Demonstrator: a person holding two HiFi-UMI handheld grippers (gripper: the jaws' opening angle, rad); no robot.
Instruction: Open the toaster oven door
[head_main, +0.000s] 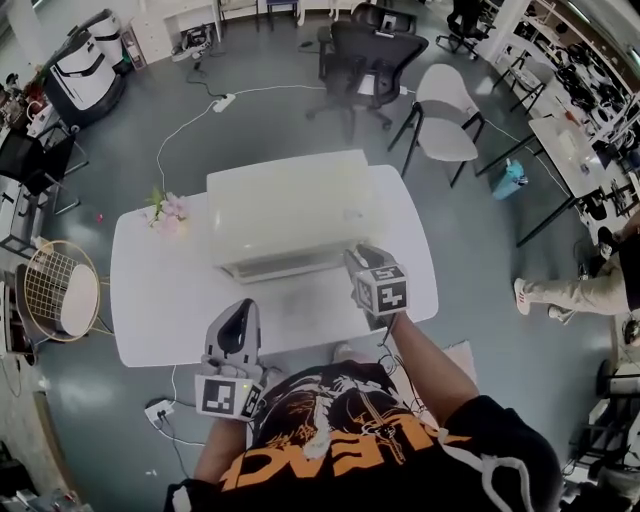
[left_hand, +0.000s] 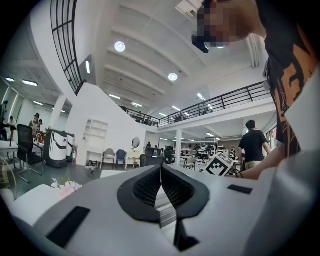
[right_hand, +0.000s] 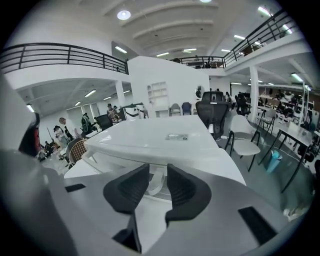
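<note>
A white toaster oven (head_main: 285, 205) stands on the white table (head_main: 160, 310) with its front towards me. My right gripper (head_main: 362, 262) is at the oven's front right corner, jaws apart. In the right gripper view the oven (right_hand: 160, 137) fills the middle, and a white curved part of its front (right_hand: 152, 186) shows through the gap of the right gripper (right_hand: 157, 175), with neither pad pressing on it. My left gripper (head_main: 238, 312) hangs back at the table's near edge, away from the oven. Its jaws meet with nothing between them in the left gripper view (left_hand: 161, 172).
A small bunch of pink flowers (head_main: 168, 212) lies on the table left of the oven. A round wire chair (head_main: 60, 290) stands at the table's left, a black office chair (head_main: 375, 60) and a white chair (head_main: 445, 110) behind it. A power strip (head_main: 160, 410) lies on the floor.
</note>
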